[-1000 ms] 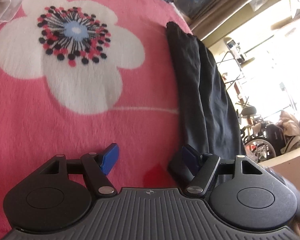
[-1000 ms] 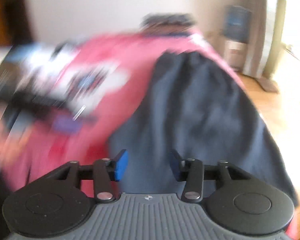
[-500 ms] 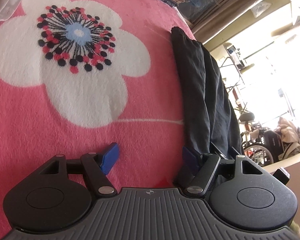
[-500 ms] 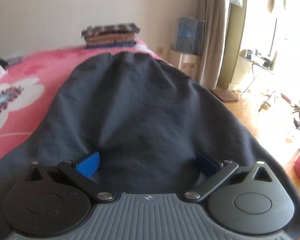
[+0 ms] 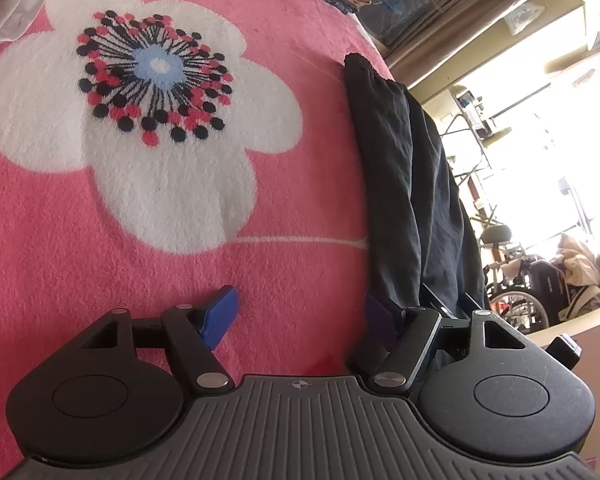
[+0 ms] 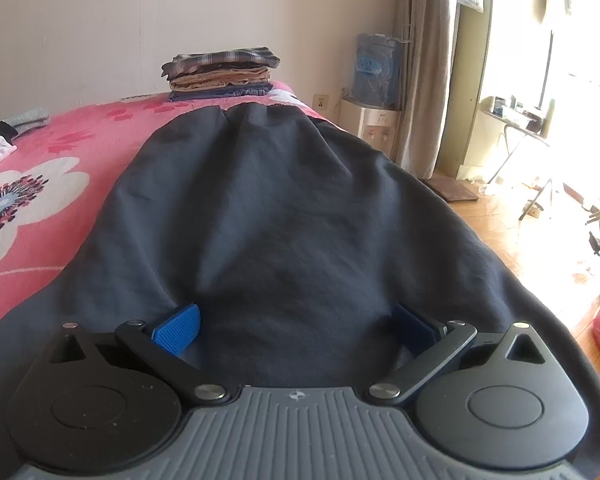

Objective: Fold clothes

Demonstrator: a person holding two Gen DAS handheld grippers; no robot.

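A dark grey garment (image 6: 284, 216) lies spread lengthwise along the right edge of a bed with a pink flowered blanket (image 5: 100, 248). My right gripper (image 6: 296, 322) hovers low over its near end, jaws wide open, with only flat cloth under them. In the left wrist view the same garment (image 5: 412, 200) shows as a dark strip at the right. My left gripper (image 5: 300, 312) is open over the blanket, its right finger at the garment's near edge, its left finger over bare pink.
A stack of folded clothes (image 6: 222, 72) sits at the far end of the bed. Loose white and grey garments (image 6: 4, 136) lie at the far left. Right of the bed are a water dispenser (image 6: 374, 92), a curtain and wooden floor.
My right gripper swung right and down from over the blanket to the garment's near end, and its jaws spread wide. The left gripper's view shifted only slightly.
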